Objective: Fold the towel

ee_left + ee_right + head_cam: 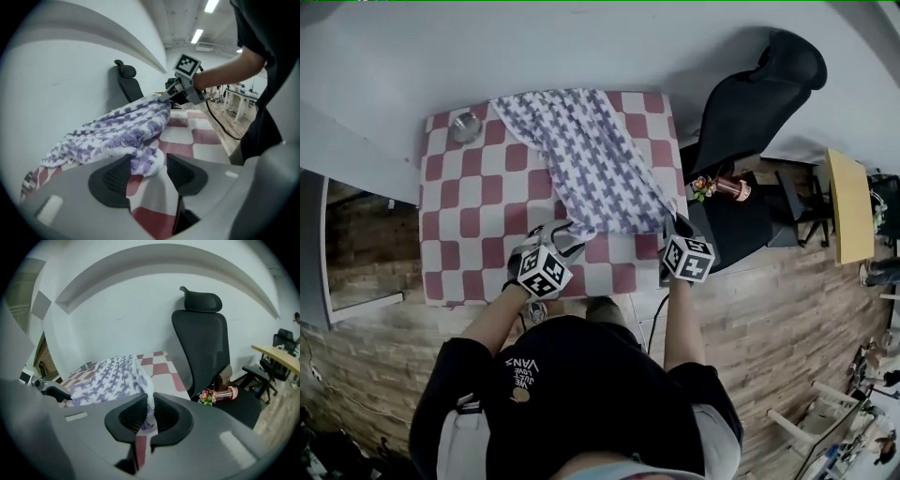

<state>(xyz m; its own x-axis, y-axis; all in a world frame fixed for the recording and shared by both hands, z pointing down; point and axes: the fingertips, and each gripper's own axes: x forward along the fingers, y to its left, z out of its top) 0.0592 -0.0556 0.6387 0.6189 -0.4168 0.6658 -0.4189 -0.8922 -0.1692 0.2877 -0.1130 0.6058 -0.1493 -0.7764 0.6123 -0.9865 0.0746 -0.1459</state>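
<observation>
The table (469, 225), under its red-and-white checked cover, fills the middle of my head view. The black office chair (759, 94) stands just beside its right edge. The purple-and-white towel (591, 155) lies across the table from the far edge toward me, and its near right corner is lifted off the surface.

My right gripper (150, 417) is clamped on that corner (only a thin strip of the edge sits between the pads). From there the cloth runs back down to the table.

My left gripper (147, 172) sits low at the towel's near left corner. Its jaws stand apart, and the bunched corner lies between them, nearer one pad than the other and not squeezed.

A small metal bowl (466, 127) stands at the table's far left corner, apart from the towel. A little bunch of flowers (705, 187) rests on the chair seat.
</observation>
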